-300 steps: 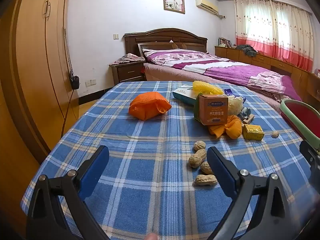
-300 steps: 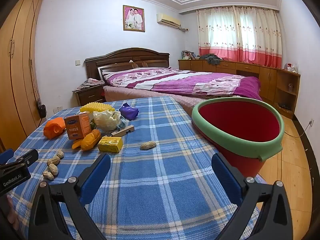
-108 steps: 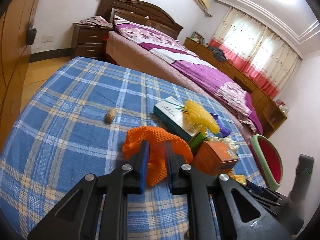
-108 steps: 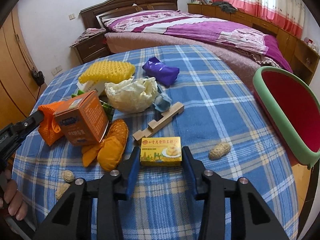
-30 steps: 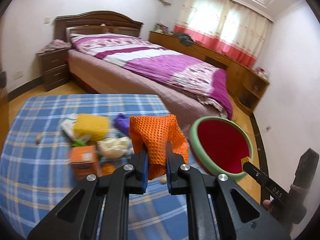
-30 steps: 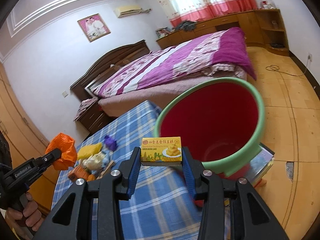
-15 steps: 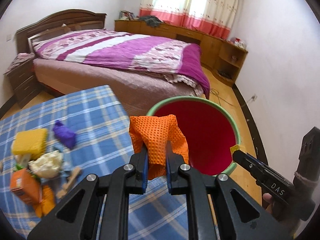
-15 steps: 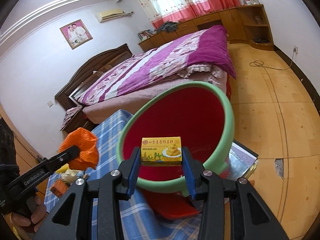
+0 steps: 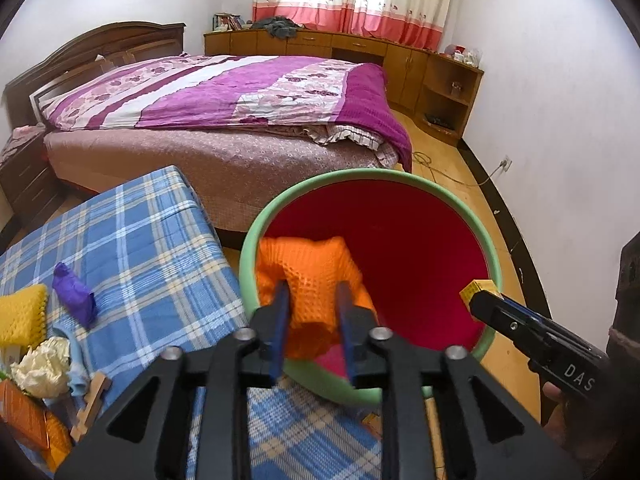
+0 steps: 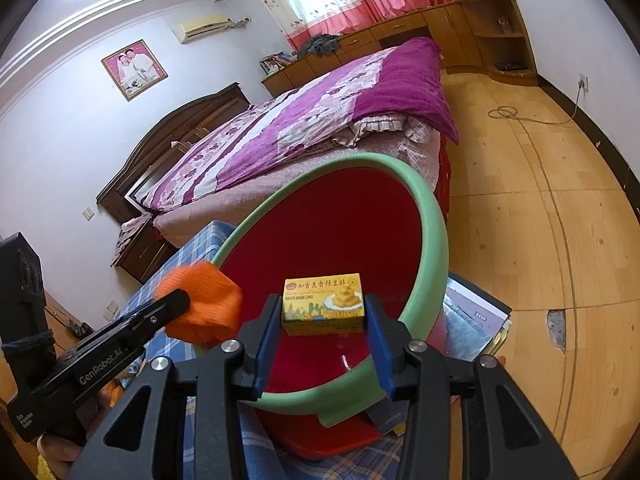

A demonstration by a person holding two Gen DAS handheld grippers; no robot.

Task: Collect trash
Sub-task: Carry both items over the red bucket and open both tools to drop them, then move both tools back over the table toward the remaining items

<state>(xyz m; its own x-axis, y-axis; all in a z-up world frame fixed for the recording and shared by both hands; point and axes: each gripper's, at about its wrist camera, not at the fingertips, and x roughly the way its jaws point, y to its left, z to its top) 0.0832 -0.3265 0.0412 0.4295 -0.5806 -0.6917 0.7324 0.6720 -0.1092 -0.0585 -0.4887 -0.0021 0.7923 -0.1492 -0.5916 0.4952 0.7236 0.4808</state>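
A red bucket with a green rim (image 9: 360, 174) (image 10: 436, 240) stands just off the table's edge. My left gripper (image 9: 312, 292) hangs over its near side, and its jaws are opening. The orange mesh bag (image 9: 308, 260) sits loose between them, blurred, above the bucket's inside; the right wrist view shows the orange mesh bag (image 10: 204, 308) at the left gripper's tip. My right gripper (image 10: 322, 308) is shut on a small yellow cake box (image 10: 322, 300), held over the bucket's mouth. In the left wrist view that yellow box (image 9: 478, 290) shows at the bucket's right rim.
The blue plaid table (image 9: 132, 240) holds a purple wrapper (image 9: 74, 296), a yellow foam net (image 9: 20, 316), crumpled white paper (image 9: 44, 368), a wooden piece (image 9: 92, 404) and an orange box (image 9: 20, 412). A bed (image 9: 220, 120) lies behind. Booklets (image 10: 472, 320) lie under the bucket.
Both grippers have moved in over the bucket, which now looks larger and closer. The left jaws have spread apart from their tight pinch on the orange bag. The right grip is unchanged.
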